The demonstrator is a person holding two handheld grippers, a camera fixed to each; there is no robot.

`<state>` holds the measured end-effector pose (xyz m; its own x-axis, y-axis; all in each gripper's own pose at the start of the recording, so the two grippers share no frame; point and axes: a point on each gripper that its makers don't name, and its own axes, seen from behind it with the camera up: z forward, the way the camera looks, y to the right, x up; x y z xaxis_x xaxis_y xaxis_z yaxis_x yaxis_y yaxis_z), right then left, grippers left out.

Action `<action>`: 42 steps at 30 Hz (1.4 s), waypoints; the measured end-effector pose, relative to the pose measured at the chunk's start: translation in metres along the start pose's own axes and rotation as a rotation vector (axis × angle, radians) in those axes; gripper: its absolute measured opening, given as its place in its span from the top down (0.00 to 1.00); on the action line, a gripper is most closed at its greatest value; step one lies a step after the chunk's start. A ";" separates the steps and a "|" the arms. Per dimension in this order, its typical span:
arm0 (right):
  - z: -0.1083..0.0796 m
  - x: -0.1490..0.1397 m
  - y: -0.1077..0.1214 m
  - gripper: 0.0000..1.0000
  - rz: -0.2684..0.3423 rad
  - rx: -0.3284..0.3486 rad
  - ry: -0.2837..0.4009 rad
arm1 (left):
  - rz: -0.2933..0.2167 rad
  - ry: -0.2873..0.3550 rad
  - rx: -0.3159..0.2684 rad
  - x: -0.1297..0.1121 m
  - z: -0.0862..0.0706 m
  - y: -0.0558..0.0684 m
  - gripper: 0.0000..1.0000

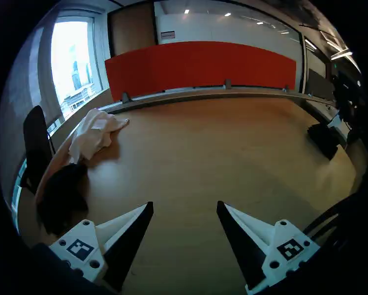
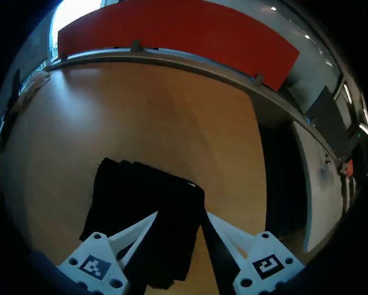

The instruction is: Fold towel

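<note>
1. Right gripper (image 2: 180, 215). Bottom centre of the right gripper view. Its fingers sit close on either side of a thick fold of the towel (image 2: 135, 191) and apparently clamp it, though the black cloth hides the contact faces.
2. Towel. Black, in stacked layers, lower centre of the frame. The far part lies flat on the table (image 2: 135, 108); the near part runs back between the fingers.
3. Left gripper (image 1: 184, 206). Bottom of the left gripper view. Fingers are spread wide with nothing between them, over bare table (image 1: 208, 147).
4. Pale cloth (image 1: 98, 132). Bunched at the upper left, at the table's edge, well apart from the left gripper.
5. Red screen (image 1: 199, 66). Top of the frame, along the far edge.

Risks noted:
- Only one gripper holds the towel. If it is lifted, the free corners would likely sag and the fold would go askew.
- The bundle is thick, so the inner layers may slide out of the pinch.
- Dragging it across the table could bunch the lower layers.
- The edges are black on black, so the left gripper might catch the wrong layer or several at once.
</note>
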<state>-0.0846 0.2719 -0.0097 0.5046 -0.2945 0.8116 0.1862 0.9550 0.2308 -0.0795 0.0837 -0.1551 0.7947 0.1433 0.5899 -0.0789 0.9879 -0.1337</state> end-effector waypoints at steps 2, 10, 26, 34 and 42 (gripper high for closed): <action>0.002 -0.001 0.000 0.45 0.000 0.005 -0.004 | 0.001 -0.002 0.001 -0.001 0.000 0.001 0.04; 0.008 -0.005 0.000 0.64 -0.010 0.012 -0.016 | 0.001 -0.007 0.005 -0.002 -0.001 0.001 0.04; 0.008 0.007 0.002 0.84 -0.042 0.003 0.019 | 0.004 -0.009 0.003 0.000 0.002 0.004 0.04; 0.006 0.018 -0.001 0.84 -0.064 0.003 0.056 | 0.006 -0.005 0.001 0.003 0.003 0.005 0.04; 0.007 0.021 0.000 0.82 -0.058 -0.001 0.060 | 0.006 -0.005 0.003 0.002 0.002 0.004 0.04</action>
<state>-0.0798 0.2660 0.0107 0.5427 -0.3512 0.7630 0.2174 0.9362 0.2763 -0.0795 0.0878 -0.1528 0.7913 0.1490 0.5930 -0.0853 0.9873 -0.1342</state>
